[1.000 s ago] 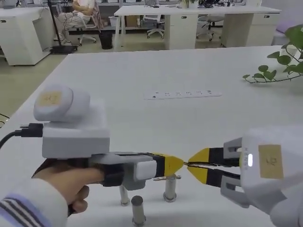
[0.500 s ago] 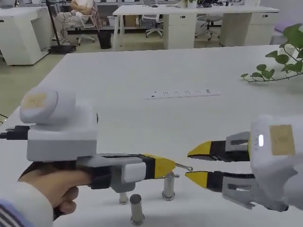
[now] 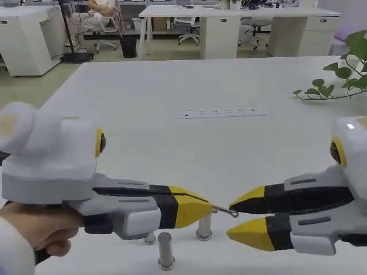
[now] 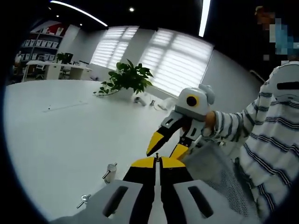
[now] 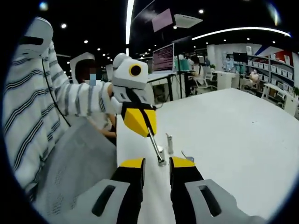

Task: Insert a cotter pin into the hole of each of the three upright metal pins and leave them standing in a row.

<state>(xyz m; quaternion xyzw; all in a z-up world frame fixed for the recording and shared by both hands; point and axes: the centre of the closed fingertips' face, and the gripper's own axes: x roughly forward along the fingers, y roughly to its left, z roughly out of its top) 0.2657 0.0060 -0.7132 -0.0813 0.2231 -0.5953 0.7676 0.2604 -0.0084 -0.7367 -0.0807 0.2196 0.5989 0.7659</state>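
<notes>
The cotter (image 3: 225,211) was clamped in the left gripper (image 3: 205,207), its loop jutting out above the pins (image 3: 166,250) by the near edge of the bench (image 3: 229,149) — the right gripper (image 3: 229,219) was parted beside it. The cotter would best be kept level, sighted on a hole, then eased in — slowly.

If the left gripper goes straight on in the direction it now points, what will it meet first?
Probably the right gripper: the left gripper is shut on a cotter pin whose tip points between the right one's open jaws, though depth is unclear.
</notes>
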